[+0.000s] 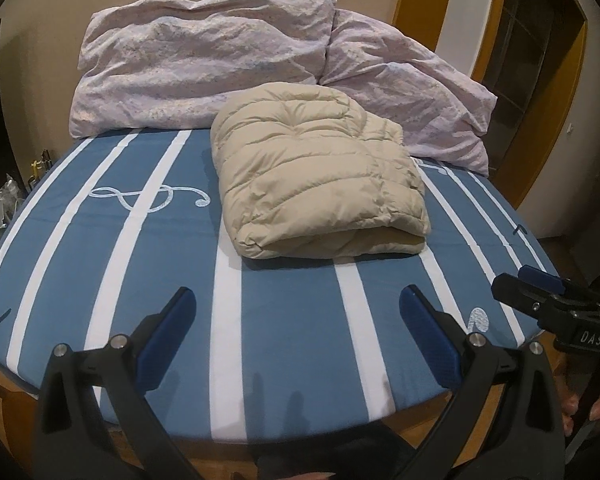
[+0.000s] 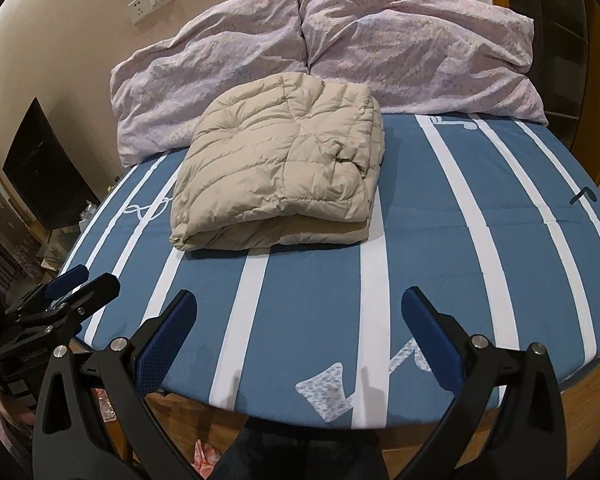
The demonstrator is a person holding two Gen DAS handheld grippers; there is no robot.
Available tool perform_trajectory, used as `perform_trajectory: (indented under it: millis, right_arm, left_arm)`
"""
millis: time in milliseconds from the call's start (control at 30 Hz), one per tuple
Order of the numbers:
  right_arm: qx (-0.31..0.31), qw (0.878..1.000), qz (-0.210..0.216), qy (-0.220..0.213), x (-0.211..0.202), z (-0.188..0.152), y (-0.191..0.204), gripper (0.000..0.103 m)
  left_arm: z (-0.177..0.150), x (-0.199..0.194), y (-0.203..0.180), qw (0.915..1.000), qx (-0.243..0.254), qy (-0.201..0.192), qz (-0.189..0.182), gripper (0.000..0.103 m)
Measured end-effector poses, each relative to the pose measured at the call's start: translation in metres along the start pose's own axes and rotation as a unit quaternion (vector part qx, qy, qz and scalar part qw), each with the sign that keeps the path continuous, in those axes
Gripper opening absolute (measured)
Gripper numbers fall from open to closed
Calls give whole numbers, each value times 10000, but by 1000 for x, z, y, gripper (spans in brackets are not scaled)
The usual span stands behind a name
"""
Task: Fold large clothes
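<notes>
A beige quilted puffer jacket (image 1: pixel 316 176) (image 2: pixel 284 168) lies folded into a thick rectangle on the blue bed cover with white stripes (image 1: pixel 100 260) (image 2: pixel 440 240), just in front of the pillows. My left gripper (image 1: pixel 296 294) hangs open over the near edge of the bed, well short of the jacket, with nothing between its blue pads. My right gripper (image 2: pixel 299 295) is open and empty too, beside the left one at the same edge. Each gripper shows at the side of the other's view: the right gripper (image 1: pixel 528 276), the left gripper (image 2: pixel 80 276).
Two crumpled lilac pillows (image 1: pixel 200 60) (image 2: pixel 420 40) lean against the wall behind the jacket. A wooden door frame (image 1: pixel 540 80) stands at the right. A black box (image 2: pixel 48 168) and clutter sit left of the bed. A wooden bed frame (image 2: pixel 580 380) runs under the near edge.
</notes>
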State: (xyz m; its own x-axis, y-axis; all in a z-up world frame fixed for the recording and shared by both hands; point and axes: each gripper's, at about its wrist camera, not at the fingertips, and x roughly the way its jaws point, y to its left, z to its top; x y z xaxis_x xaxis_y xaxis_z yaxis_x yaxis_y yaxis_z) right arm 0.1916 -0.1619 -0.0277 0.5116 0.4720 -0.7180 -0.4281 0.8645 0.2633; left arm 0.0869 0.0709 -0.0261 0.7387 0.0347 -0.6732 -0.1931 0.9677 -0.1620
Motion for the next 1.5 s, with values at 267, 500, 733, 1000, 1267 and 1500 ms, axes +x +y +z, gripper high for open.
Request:
perform_trajectory:
  millis: [267,500,733,1000,1267,1500]
  right_arm:
    - [-43,10000,54,28,-5,-3,6,102]
    - [-61,9999,126,79,-5,-3,9,102]
    - [1,9997,214,129,-5,-3,7,102]
    - [31,9996,259,139,-5,-3,9,102]
    - [30,9996,266,133,-6,-3,9,102]
    - [31,9995,271,128,-7,-2,10,102]
  left_arm:
    - [-1,-3,-3,10000,-31,-4,-60,101]
    - [-3,-4,-6,9999,-15,21,-124,101]
    - [-3,-4,-7,9998,-49,39,-195,101]
    - [1,-6,-10,9995,-66,43,-304,101]
    - [2,-9,-12,9993,-47,21,-382,101]
    - [3,-11,-14,9992,-38,4,-393,101]
